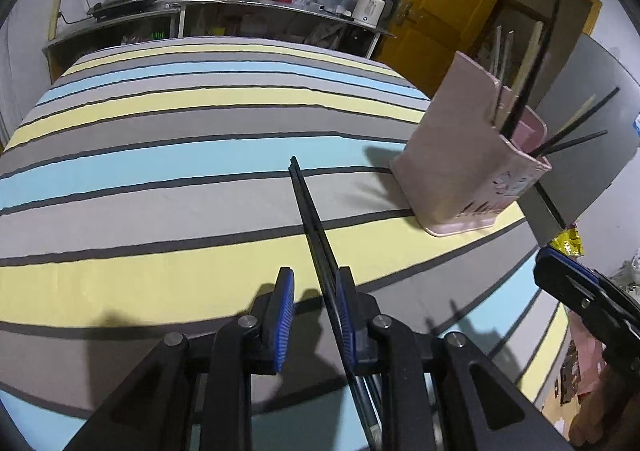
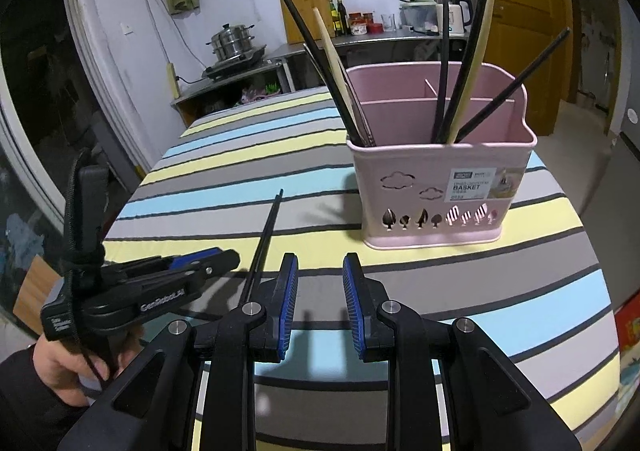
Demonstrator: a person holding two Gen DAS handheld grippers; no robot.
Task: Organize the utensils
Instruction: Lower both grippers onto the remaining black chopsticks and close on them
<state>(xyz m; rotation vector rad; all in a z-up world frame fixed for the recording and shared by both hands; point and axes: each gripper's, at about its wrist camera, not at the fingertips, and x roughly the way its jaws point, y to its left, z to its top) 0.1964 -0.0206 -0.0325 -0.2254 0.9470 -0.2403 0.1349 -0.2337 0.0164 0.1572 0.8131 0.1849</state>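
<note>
The left gripper [image 1: 314, 315], jaws released around black chopsticks [image 1: 310, 219], should be regripped firmly before the basket [image 2: 436, 187] at two o'clock is approached; the right gripper [image 2: 320, 303] hangs open, empty.

A striped cloth [image 2: 280, 155] in grey, pale yellow and light blue with thin dark lines is lying under a pink basket [image 2: 440, 187] holding black and cream chopsticks [image 2: 464, 63]; blue pads [image 2: 290, 303] are showing on black grippers.
</note>
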